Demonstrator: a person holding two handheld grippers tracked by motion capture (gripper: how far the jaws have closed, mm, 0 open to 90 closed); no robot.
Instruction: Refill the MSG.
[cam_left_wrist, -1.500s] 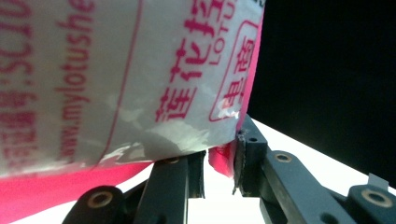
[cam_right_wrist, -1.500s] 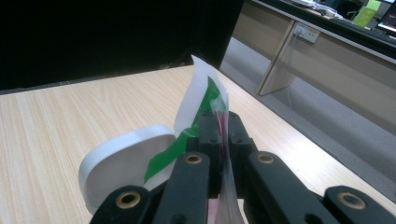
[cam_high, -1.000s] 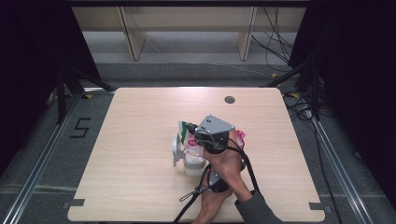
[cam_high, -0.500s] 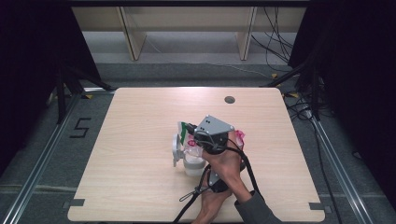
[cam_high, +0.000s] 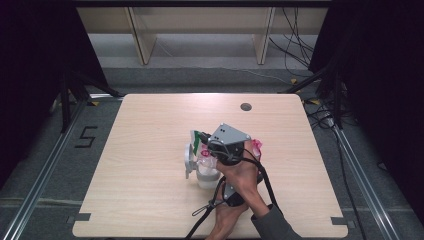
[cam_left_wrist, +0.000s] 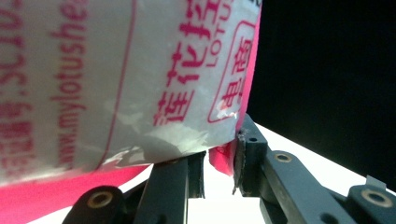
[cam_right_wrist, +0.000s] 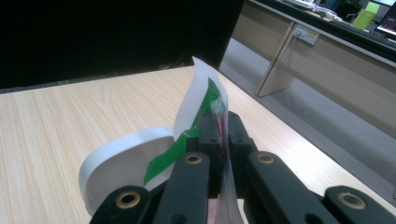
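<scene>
I have the bag (cam_left_wrist: 116, 79) pinched at both ends above the surface (cam_high: 150, 130): my left hand-held gripper (cam_left_wrist: 219, 163) clamps its pink bottom edge, my right hand-held gripper (cam_right_wrist: 219, 140) is pressed together on the green-and-white top edge, so the bag's long axis probably runs between them.

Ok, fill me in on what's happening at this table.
A person stands at the wooden table with a gripper in each hand, working on a white plastic pack with pink print. The left gripper pinches the pack's pink edge. The right gripper is shut on a thin white-and-green flap. A white oval lid lies on the table just behind it. Both hands are close together near the table's middle.
</scene>
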